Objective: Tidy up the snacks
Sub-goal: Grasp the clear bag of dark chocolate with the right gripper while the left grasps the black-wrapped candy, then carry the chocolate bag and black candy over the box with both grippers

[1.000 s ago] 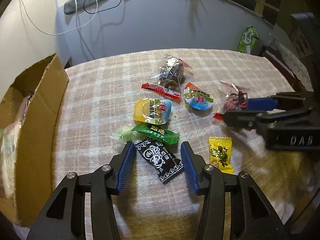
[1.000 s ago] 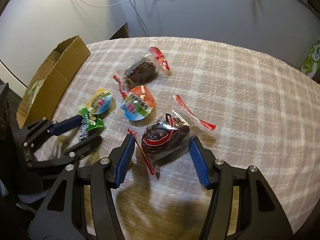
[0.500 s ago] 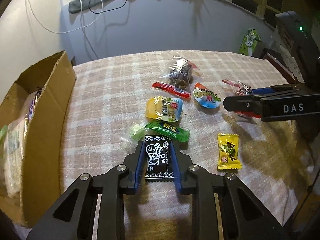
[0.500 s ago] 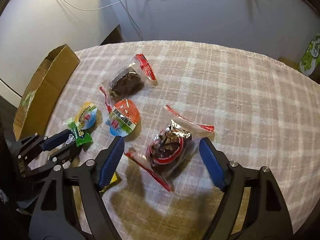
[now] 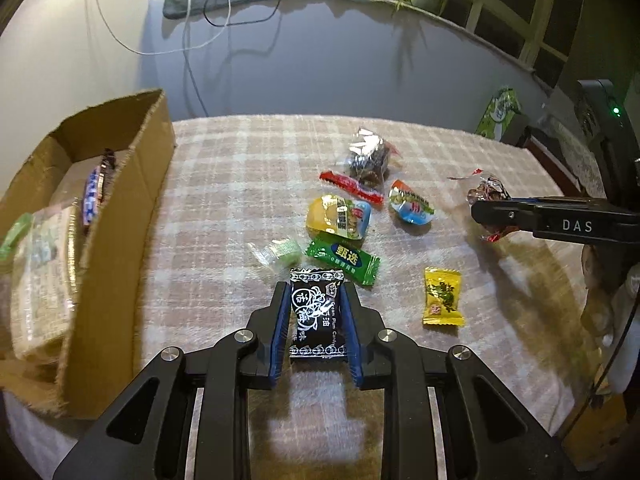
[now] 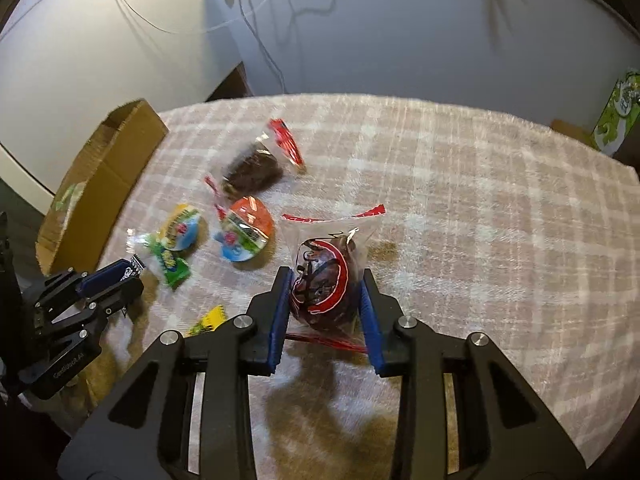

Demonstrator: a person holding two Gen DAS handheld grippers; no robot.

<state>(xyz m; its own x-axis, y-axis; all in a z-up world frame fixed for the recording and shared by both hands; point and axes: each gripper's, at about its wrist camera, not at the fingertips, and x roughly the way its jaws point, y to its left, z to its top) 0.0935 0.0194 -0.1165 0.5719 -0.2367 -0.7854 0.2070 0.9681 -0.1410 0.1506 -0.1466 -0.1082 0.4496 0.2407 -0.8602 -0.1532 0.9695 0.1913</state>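
Left gripper [image 5: 316, 320]: blue pads pressed on both long edges of the black candy packet [image 5: 317, 316], white print and crimped ends, lying flat between the fingers at the near middle of the plaid tablecloth [image 5: 240, 184].

Right gripper [image 6: 325, 304]: pinching the clear bag [image 6: 326, 276], dark round snack inside, red and white graphic, red seal strips at far and near ends. Bag bulges up between the pads.

Outward from the black packet: green candy [image 5: 344, 258] touching its far end, pale green wrapper [image 5: 280, 250] just left of that, yellow candy [image 5: 442, 298] to the right, apart. Farther: yellow jelly cup [image 5: 338, 216], orange-and-blue jelly cup [image 5: 412, 208], second clear bag with dark snack [image 5: 368, 158], red strip along its near edge.

Cardboard box [image 5: 120, 184] at the left table edge, open top, packets [image 5: 44, 272] already inside.
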